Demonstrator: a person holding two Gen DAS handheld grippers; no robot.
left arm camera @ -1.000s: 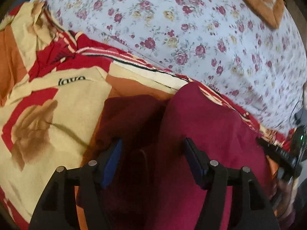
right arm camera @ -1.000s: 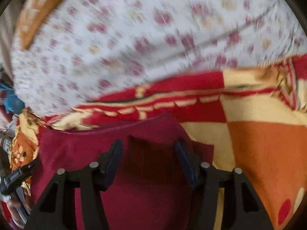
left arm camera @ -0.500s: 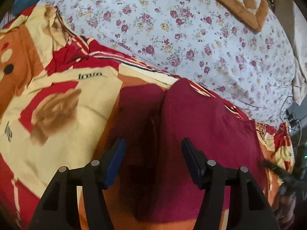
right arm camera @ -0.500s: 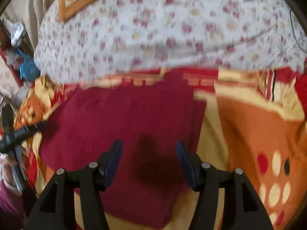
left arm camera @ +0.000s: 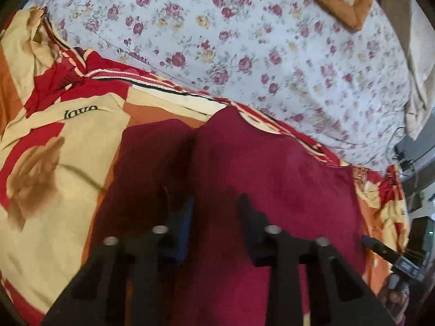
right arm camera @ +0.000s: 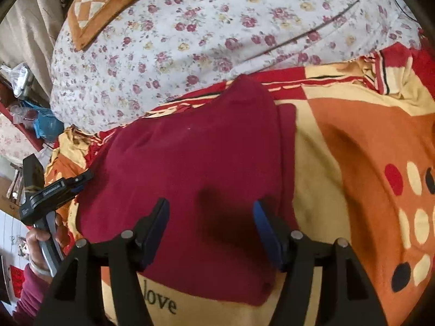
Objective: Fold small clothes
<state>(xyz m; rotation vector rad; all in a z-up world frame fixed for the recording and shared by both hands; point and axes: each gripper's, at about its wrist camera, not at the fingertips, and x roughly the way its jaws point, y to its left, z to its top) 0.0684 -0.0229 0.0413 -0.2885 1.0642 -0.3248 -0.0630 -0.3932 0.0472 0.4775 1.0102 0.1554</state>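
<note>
Left tongs [left arm camera: 214, 212] closing, right tongs [right arm camera: 210, 222] opening

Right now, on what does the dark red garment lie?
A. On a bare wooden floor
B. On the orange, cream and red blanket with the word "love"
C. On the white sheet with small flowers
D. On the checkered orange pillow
B: the dark red garment lies flat on the printed blanket, whose word "love" shows just below its near edge; the flowered sheet begins behind it.
</note>
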